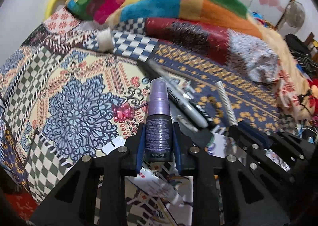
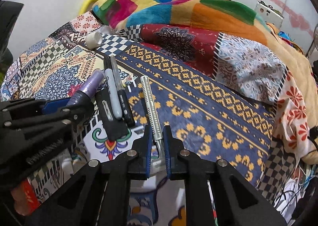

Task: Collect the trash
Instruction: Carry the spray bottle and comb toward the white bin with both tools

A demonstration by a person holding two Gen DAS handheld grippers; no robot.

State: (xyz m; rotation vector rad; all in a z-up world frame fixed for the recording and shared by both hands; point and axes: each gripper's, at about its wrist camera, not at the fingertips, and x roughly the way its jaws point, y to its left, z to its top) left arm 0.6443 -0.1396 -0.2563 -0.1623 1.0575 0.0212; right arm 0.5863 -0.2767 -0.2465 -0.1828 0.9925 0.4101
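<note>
A small purple spray bottle (image 1: pixel 158 106) stands upright between the blue pads of my left gripper (image 1: pixel 158 126), which is shut on its dark lower body. From the right wrist view the same bottle (image 2: pixel 90 85) sticks out of the left gripper (image 2: pixel 79 100) at the left edge. My right gripper (image 2: pixel 157 129) is shut on the lower handle of a white ribbed razor (image 2: pixel 150 100); the razor's head is partly hidden between the fingers. In the left wrist view the razor (image 1: pixel 225 102) rises from the right gripper (image 1: pixel 237 124). Both sit low over a patterned bedspread (image 2: pixel 198 91).
Markers and pens (image 2: pixel 112 95) lie on a black card (image 2: pixel 114 126) between the two grippers. A pink wrapper (image 1: pixel 122 113) lies left of the bottle. A white tape roll (image 2: pixel 94 40) sits farther back. A colourful blanket (image 2: pixel 178 3) and a pillow (image 2: pixel 248 63) pile up behind.
</note>
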